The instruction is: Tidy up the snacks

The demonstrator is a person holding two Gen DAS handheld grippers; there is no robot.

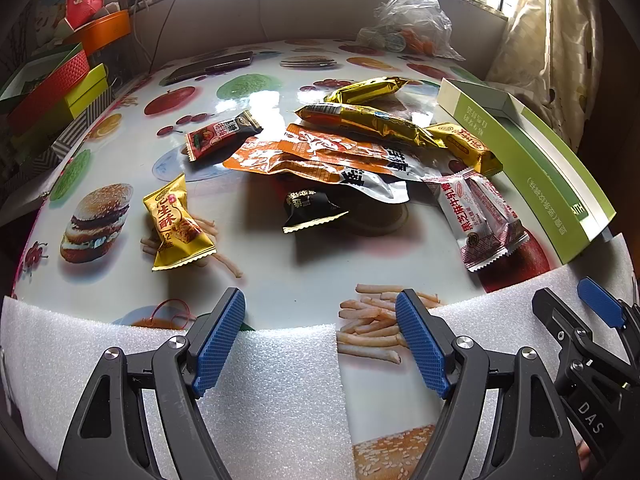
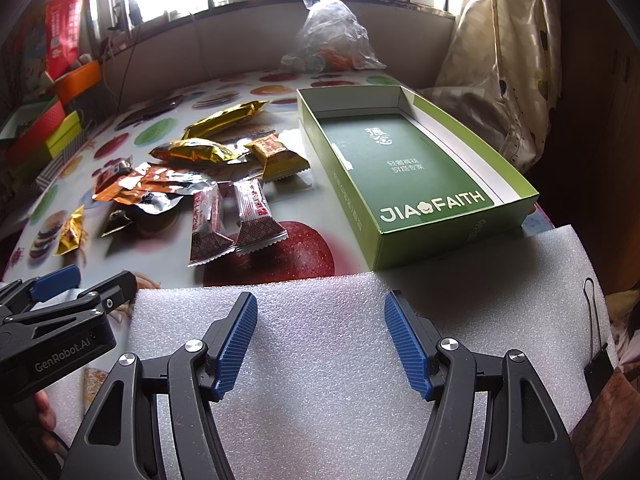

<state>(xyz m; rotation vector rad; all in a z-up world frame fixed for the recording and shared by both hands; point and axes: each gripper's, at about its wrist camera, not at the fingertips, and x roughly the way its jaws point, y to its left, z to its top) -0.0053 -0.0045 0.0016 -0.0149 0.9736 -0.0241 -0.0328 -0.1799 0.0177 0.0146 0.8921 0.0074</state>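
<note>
Several snack packets lie scattered on the table: a yellow packet (image 1: pixel 178 228), a small black packet (image 1: pixel 310 210), a red-black packet (image 1: pixel 222 134), orange-silver pouches (image 1: pixel 320 158), gold packets (image 1: pixel 372 120) and two white-red packets (image 1: pixel 482 216). They also show in the right wrist view, with the white-red packets (image 2: pixel 236 224) nearest. An open green box (image 2: pixel 404 168) stands empty to their right. My left gripper (image 1: pixel 320 320) is open and empty over the table's near edge. My right gripper (image 2: pixel 320 328) is open and empty above a white foam sheet (image 2: pixel 320 380).
A clear plastic bag (image 2: pixel 332 40) sits at the table's far edge by the window. Coloured boxes (image 1: pixel 60 80) are stacked at the far left. A dark flat device (image 1: pixel 212 66) lies at the back. A curtain (image 2: pixel 500 60) hangs at the right.
</note>
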